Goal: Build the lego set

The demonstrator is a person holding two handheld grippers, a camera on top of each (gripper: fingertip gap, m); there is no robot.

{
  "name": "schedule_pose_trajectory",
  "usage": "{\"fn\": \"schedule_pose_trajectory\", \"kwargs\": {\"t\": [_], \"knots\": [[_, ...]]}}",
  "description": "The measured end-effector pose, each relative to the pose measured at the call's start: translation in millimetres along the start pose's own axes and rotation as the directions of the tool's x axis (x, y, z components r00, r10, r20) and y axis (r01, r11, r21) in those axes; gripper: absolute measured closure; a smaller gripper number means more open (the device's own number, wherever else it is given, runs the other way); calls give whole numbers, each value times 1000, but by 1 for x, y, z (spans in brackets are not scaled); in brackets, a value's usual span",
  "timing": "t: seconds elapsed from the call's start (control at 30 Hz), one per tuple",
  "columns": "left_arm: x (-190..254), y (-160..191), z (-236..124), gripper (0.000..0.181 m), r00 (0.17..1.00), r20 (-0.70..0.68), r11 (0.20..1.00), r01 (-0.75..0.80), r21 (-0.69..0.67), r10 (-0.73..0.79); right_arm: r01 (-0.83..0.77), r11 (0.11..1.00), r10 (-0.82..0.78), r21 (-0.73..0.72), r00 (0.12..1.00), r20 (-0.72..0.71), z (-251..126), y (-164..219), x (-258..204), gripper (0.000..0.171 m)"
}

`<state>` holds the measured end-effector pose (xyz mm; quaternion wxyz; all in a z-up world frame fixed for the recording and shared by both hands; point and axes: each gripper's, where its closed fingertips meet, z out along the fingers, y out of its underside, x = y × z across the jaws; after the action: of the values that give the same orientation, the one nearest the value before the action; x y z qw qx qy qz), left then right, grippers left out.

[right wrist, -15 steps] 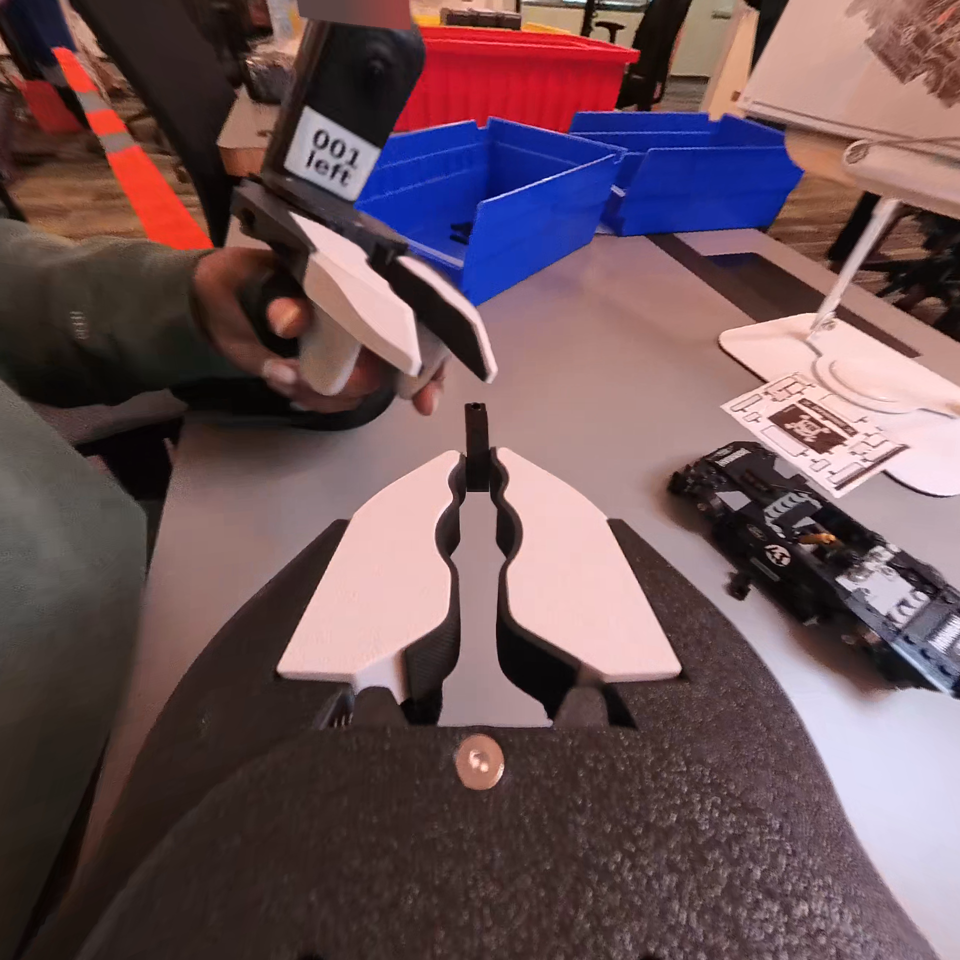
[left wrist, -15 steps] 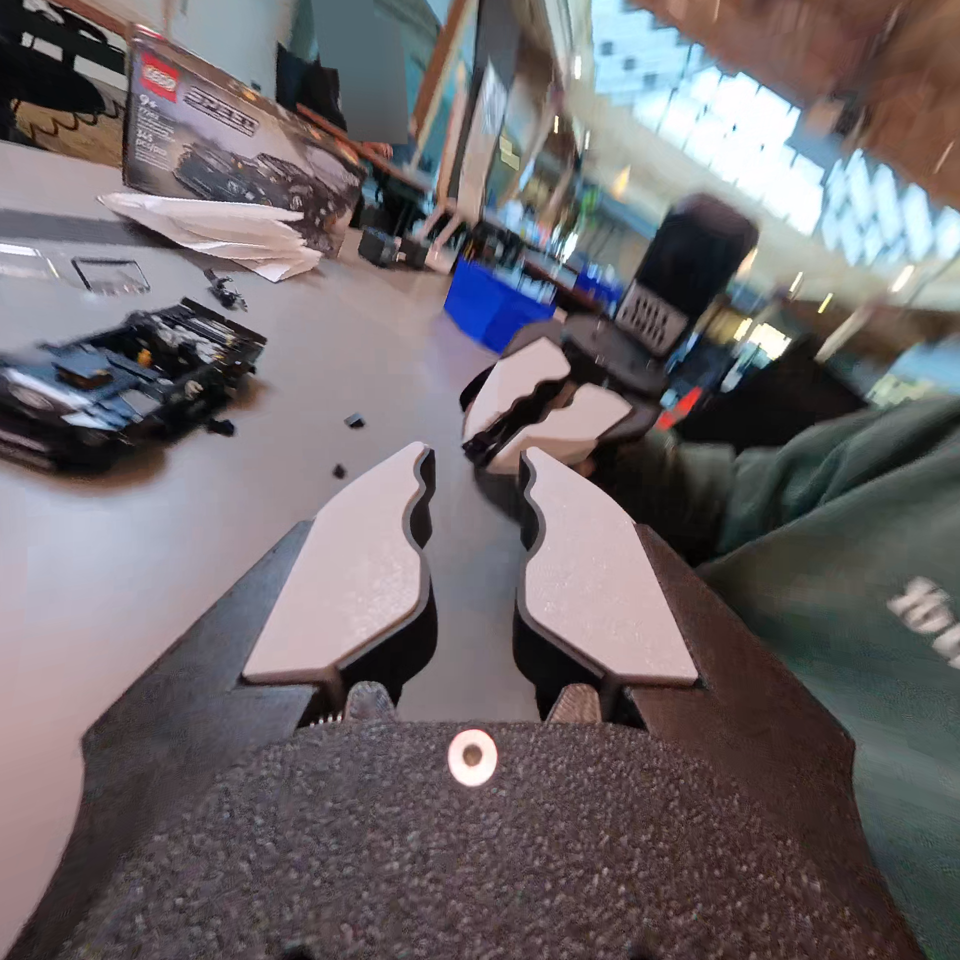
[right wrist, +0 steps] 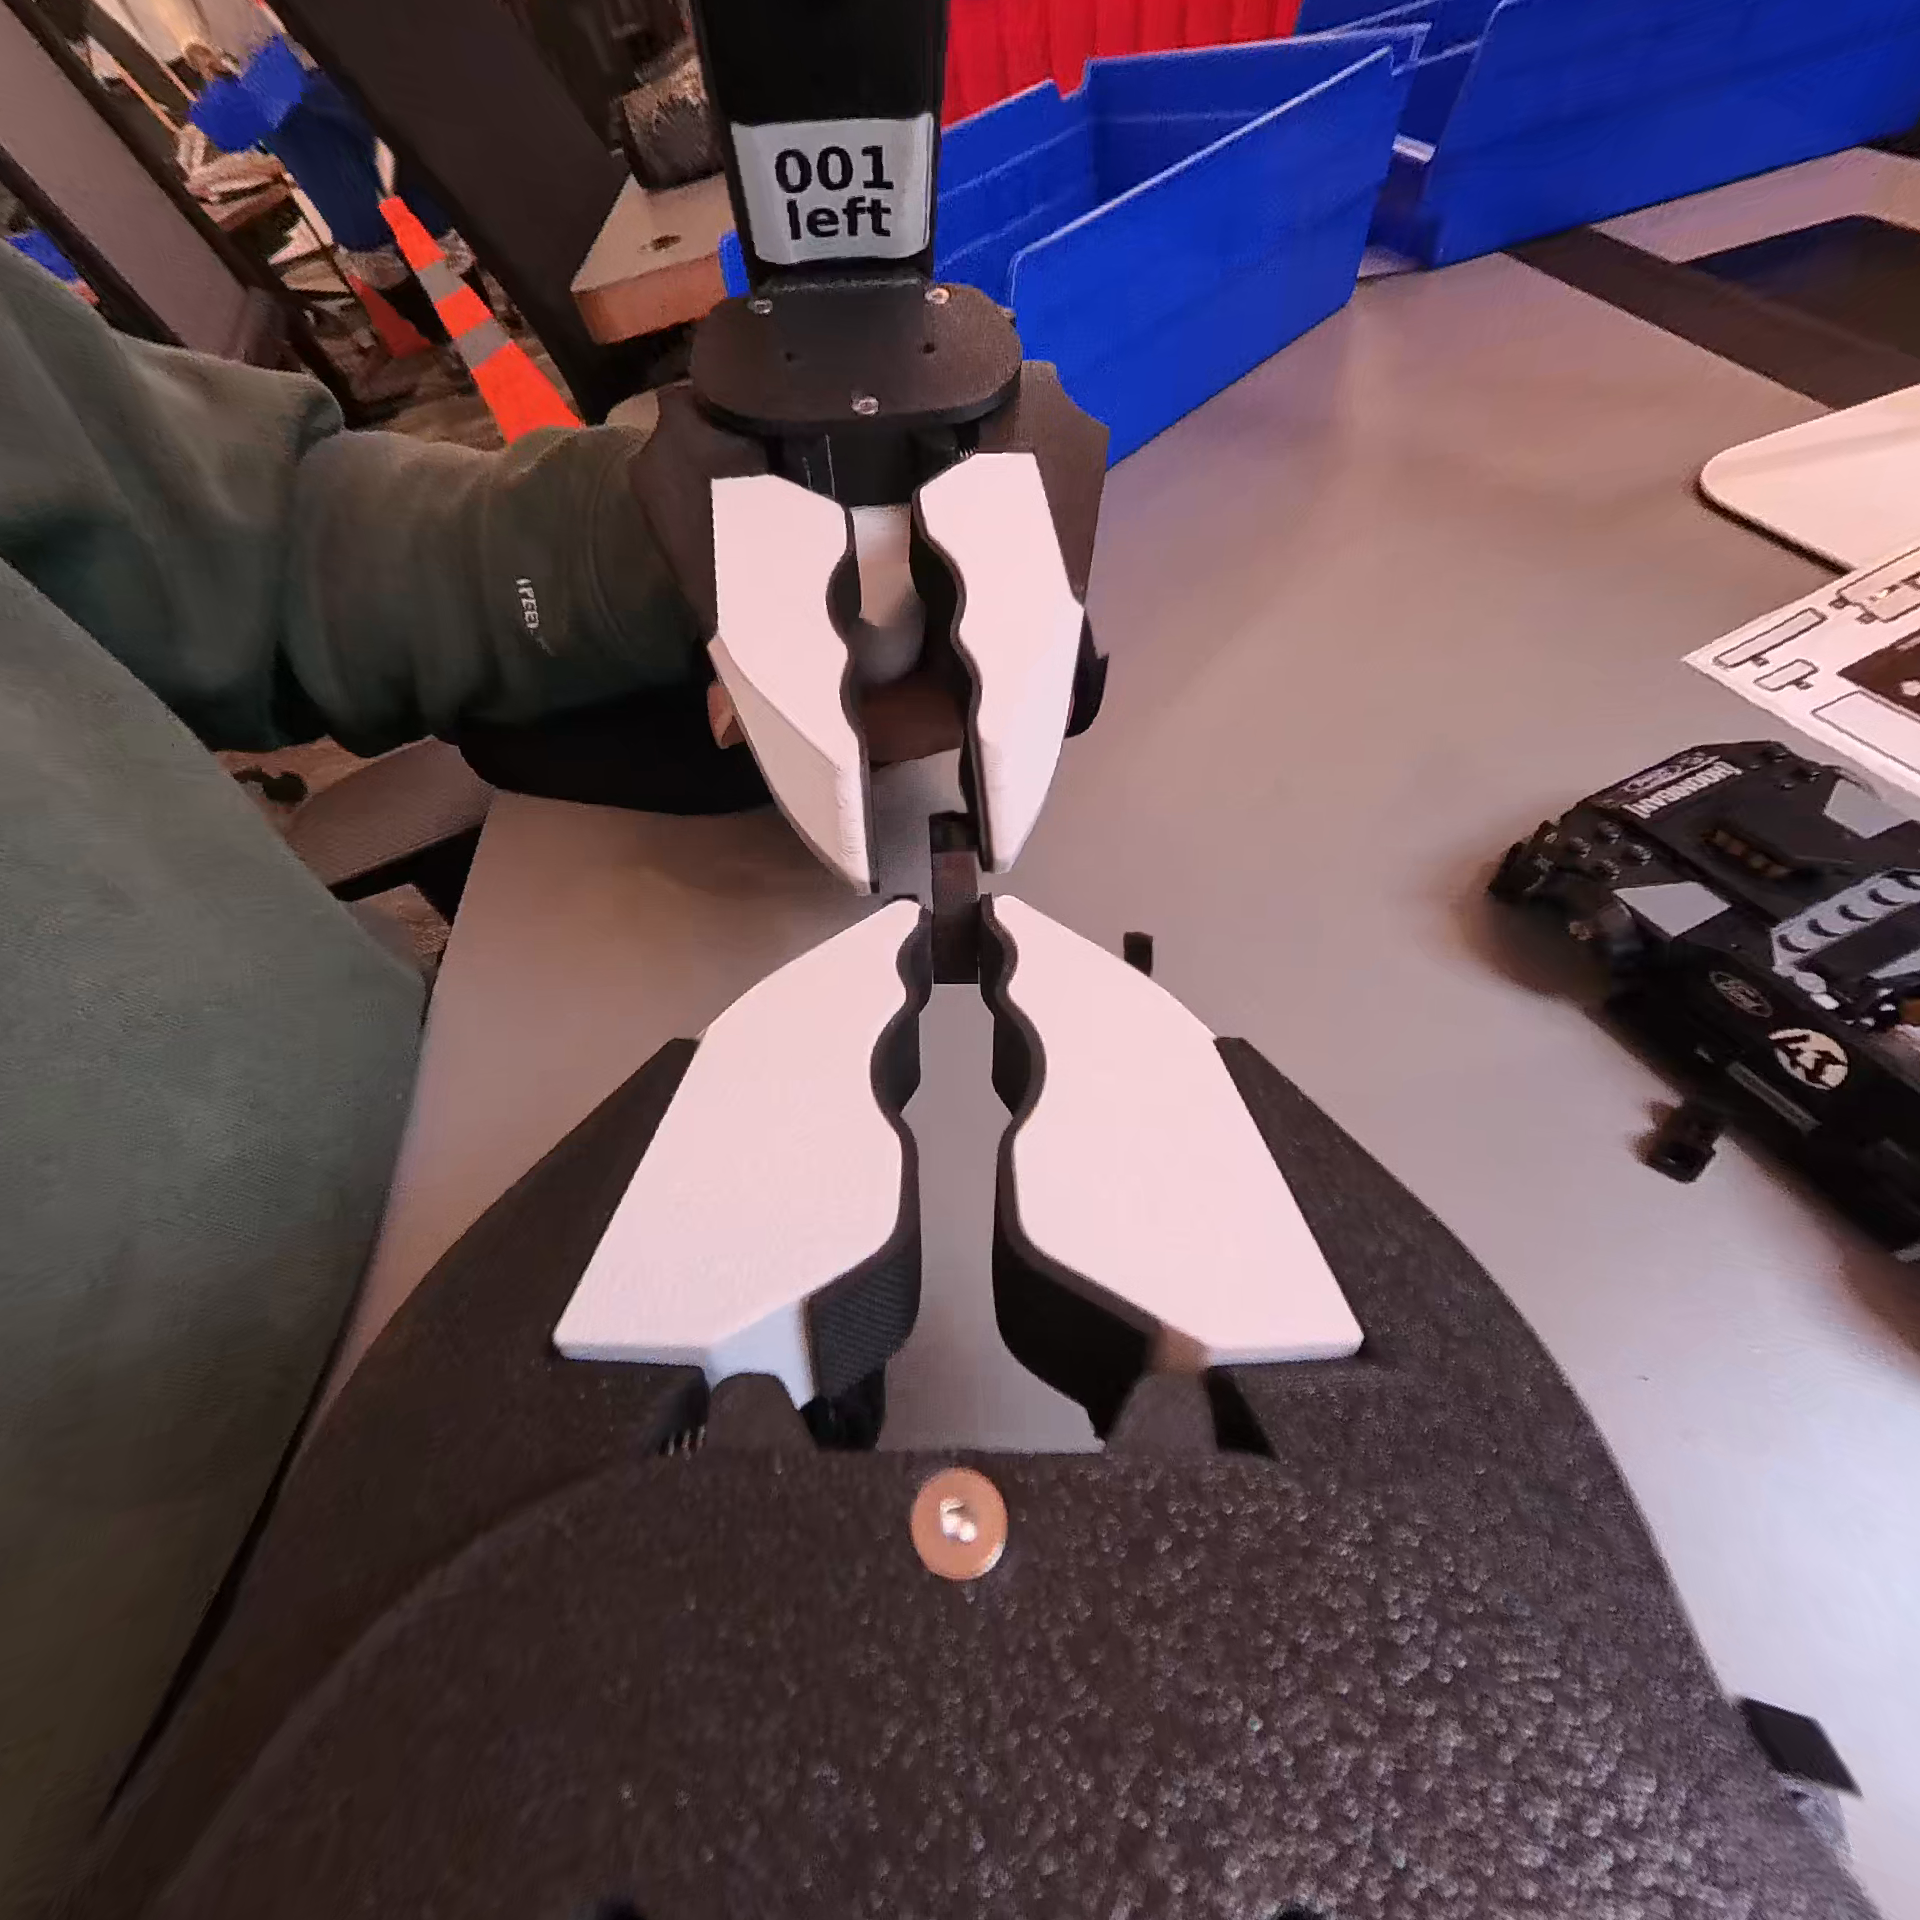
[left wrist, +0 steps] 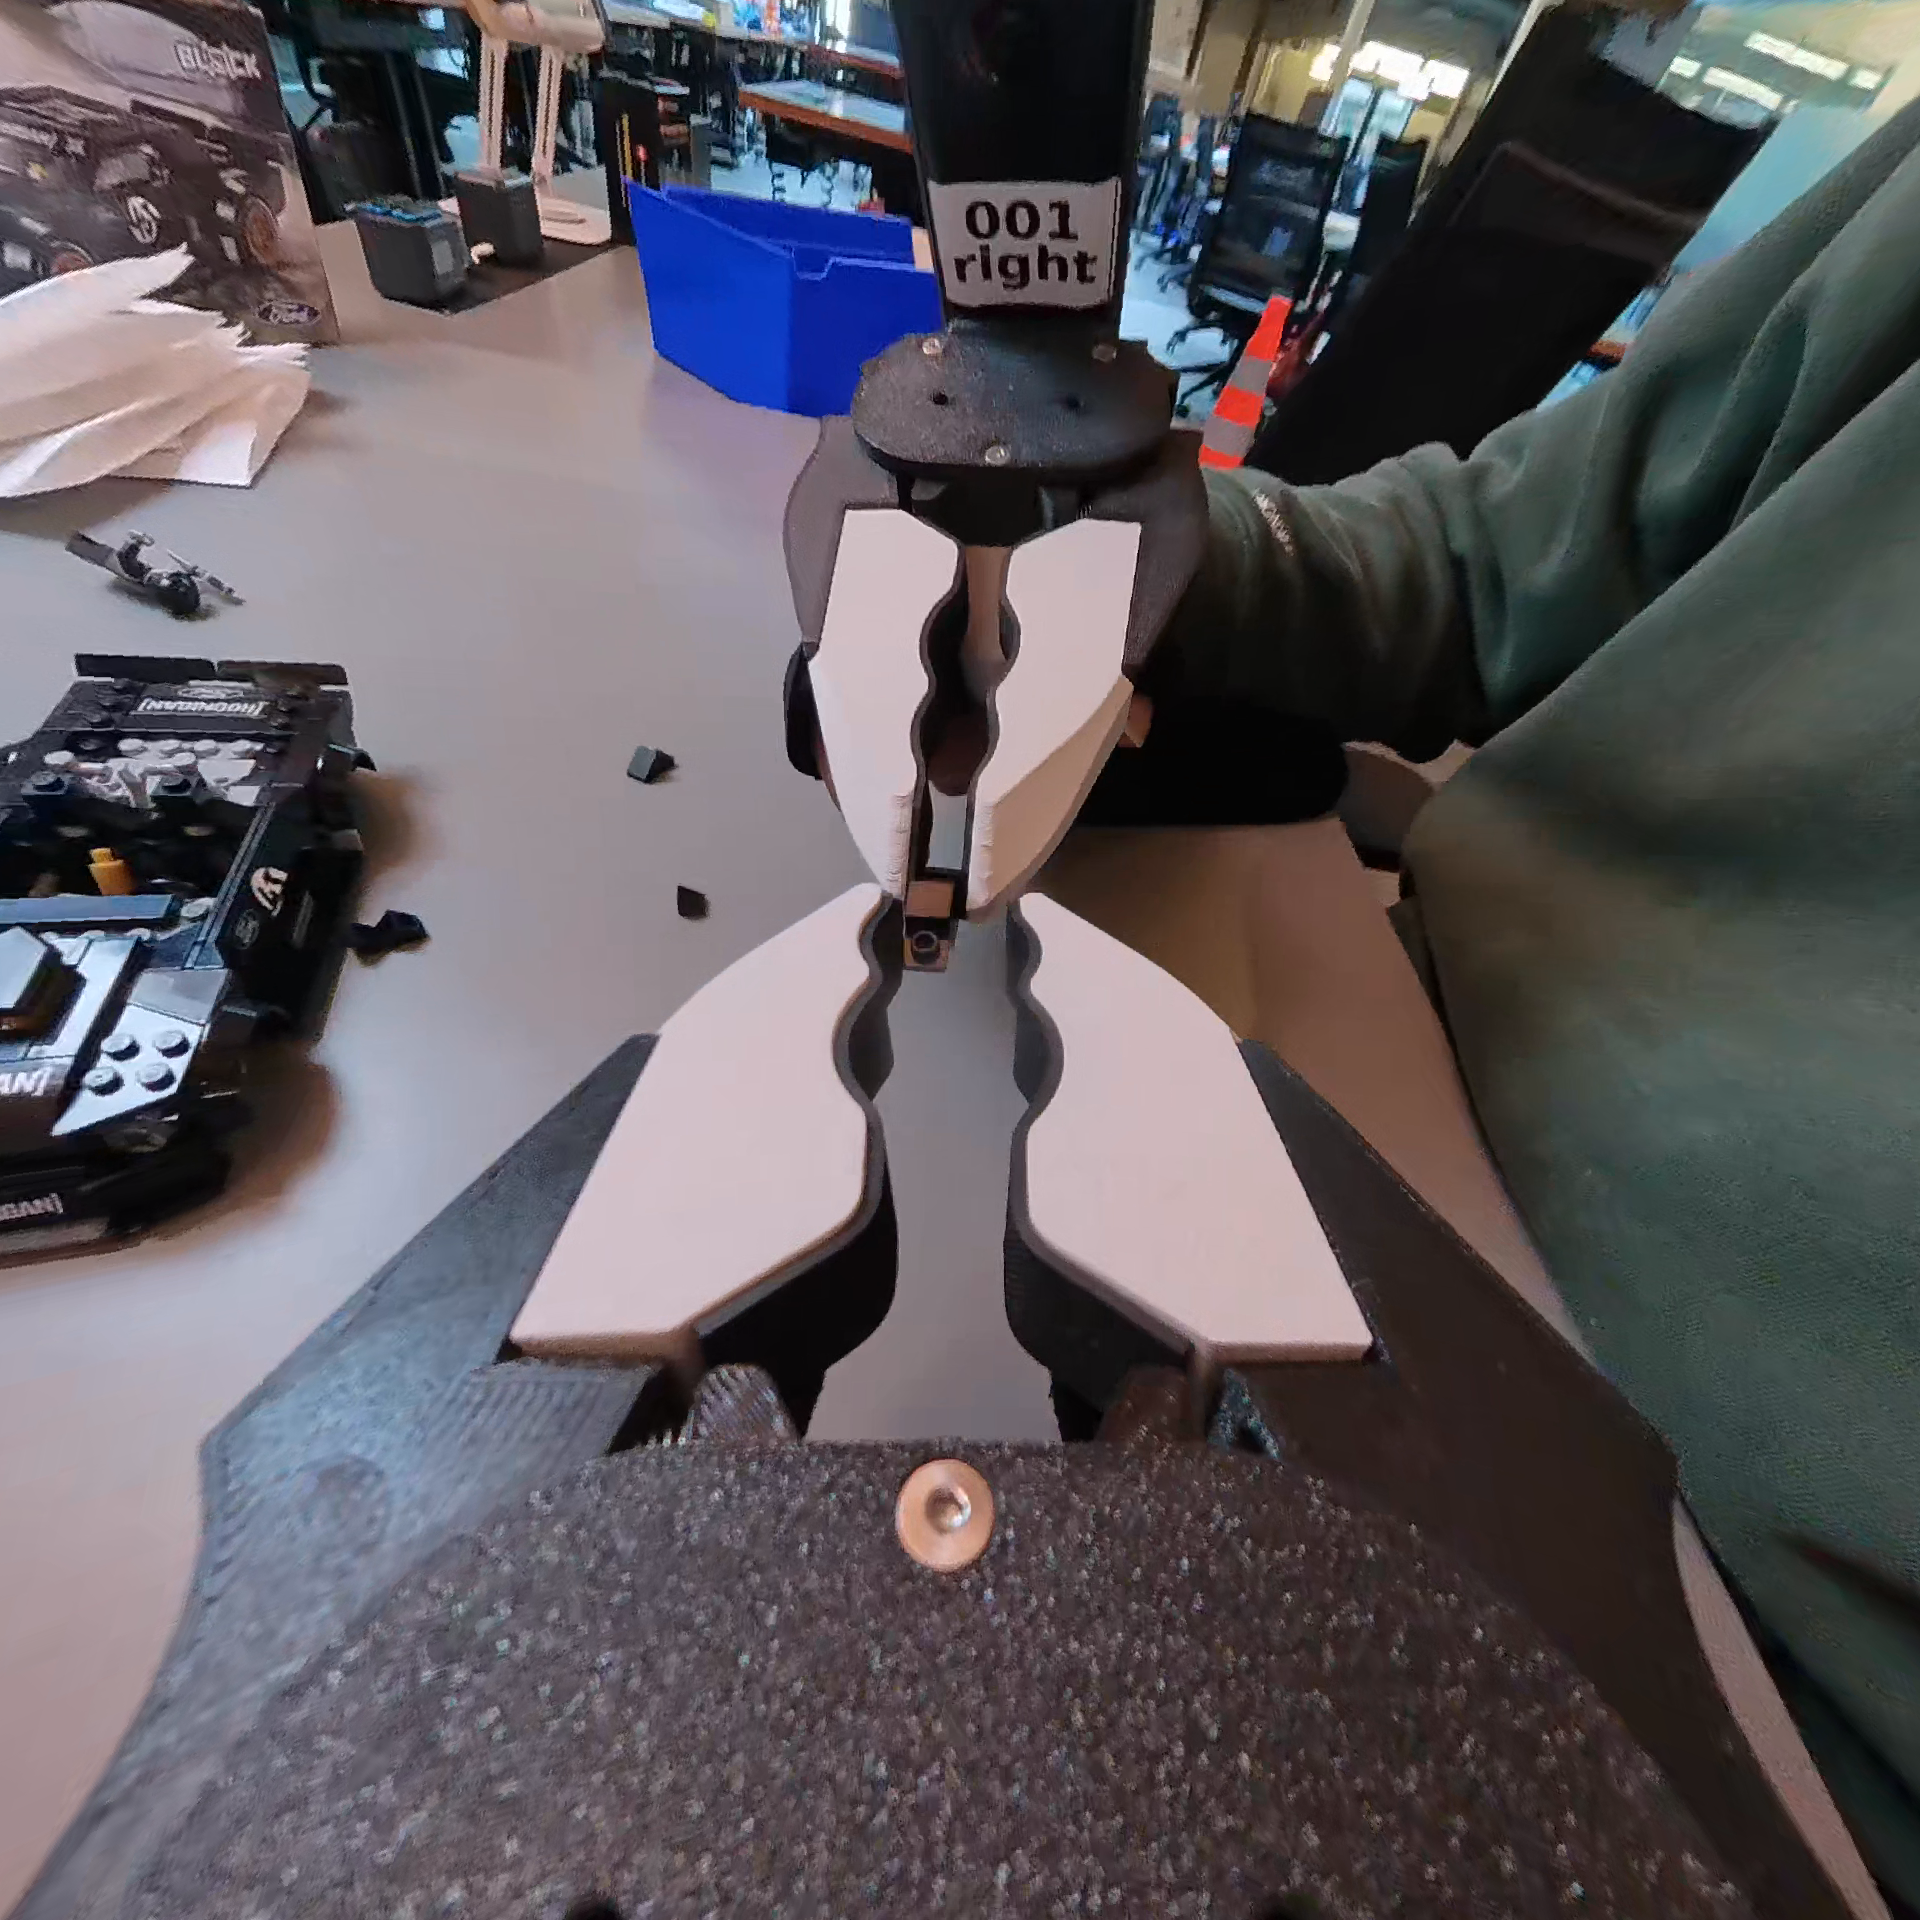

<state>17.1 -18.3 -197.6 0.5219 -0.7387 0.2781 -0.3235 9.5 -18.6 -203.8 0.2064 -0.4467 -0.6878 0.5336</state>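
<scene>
My right gripper [right wrist: 954, 914] is shut on a small black lego piece [right wrist: 954, 940], which sticks out past its tips. My left gripper [left wrist: 951, 920] is open and faces the right gripper [left wrist: 935, 894] tip to tip above the grey table [left wrist: 540, 582]. The free end of the piece [left wrist: 928, 940] sits between the left gripper's fingertips, close to one finger. In the right wrist view the left gripper [right wrist: 930, 862] straddles that end. The partly built black lego car [left wrist: 156, 935] lies on the table to the side and also shows in the right wrist view [right wrist: 1766, 987].
Loose black pieces [left wrist: 649, 766] [left wrist: 691, 902] and a small sub-assembly [left wrist: 156, 571] lie near the car. The set's box [left wrist: 135, 156] and white paper bags [left wrist: 125, 405] are at the back, with blue bins [right wrist: 1195, 239]. A sticker sheet [right wrist: 1839, 665] and white stand base [right wrist: 1829, 478] are beyond the car. Less than 4 cm separates the two grippers' tips. From either gripper's tips it is about 35 cm to the small sub-assembly [left wrist: 156, 571].
My left gripper has swung round and come in tip to tip with the right one, so the piece's end now sits between its open fingers. The right gripper still holds the piece.
</scene>
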Motion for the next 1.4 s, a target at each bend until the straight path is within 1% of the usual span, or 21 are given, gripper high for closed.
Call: {"fn": "schedule_pose_trajectory", "kwargs": {"t": [0.07,0.2,0.3,0.37,0.4,0.47,0.53,0.67,0.8,0.97,1.1,1.23,1.33,1.4], "knots": [[0,3,0,163,1000,5,1000,-12,-10,12,1,1000,-1,-7,1000,14,2,2,-1,163],[-5,5,-2,172,1000,29,1000,0,-12,1,3,1000,-3,-6,1000,16,4,3,1,163],[-8,7,-1,172,999,49,999,-9,-35,11,8,1000,-8,-8,1000,-6,4,5,5,163],[-14,9,-3,173,996,85,998,-12,-56,16,25,1000,-26,-9,998,-53,3,5,12,159],[-22,10,-6,173,993,120,998,-9,-68,17,42,999,-44,-19,995,-91,0,5,18,151],[-43,14,-16,173,980,198,995,-2,-101,22,94,994,-102,-52,975,-196,-11,7,35,149],[-70,28,-30,173,957,283,982,-8,-187,61,126,988,-145,-86,951,-273,-25,10,49,149],[-93,48,-41,173,956,284,959,9,-283,75,136,984,-169,-113,911,-377,-49,15,68,149],[-102,58,-38,172,957,268,936,-12,-350,112,124,986,-160,-110,885,-438,-66,18,80,150],[-104,66,-34,172,961,252,926,-11,-377,114,99,989,-137,-107,882,-450,-72,24,85,150],[-104,67,-34,168,959,256,924,-17,-382,123,92,989,-135,-115,880,-456,-71,27,87,150],[-104,55,-38,157,943,301,939,-31,-342,140,83,993,-112,-81,866,-487,-77,22,92,150],[-86,38,-39,157,941,288,953,-90,-290,176,68,996,-86,-55,852,-516,-87,19,98,150],[-69,40,-33,159,954,248,952,-95,-292,172,60,997,-80,-55,835,-544,-96,21,103,150]]}}
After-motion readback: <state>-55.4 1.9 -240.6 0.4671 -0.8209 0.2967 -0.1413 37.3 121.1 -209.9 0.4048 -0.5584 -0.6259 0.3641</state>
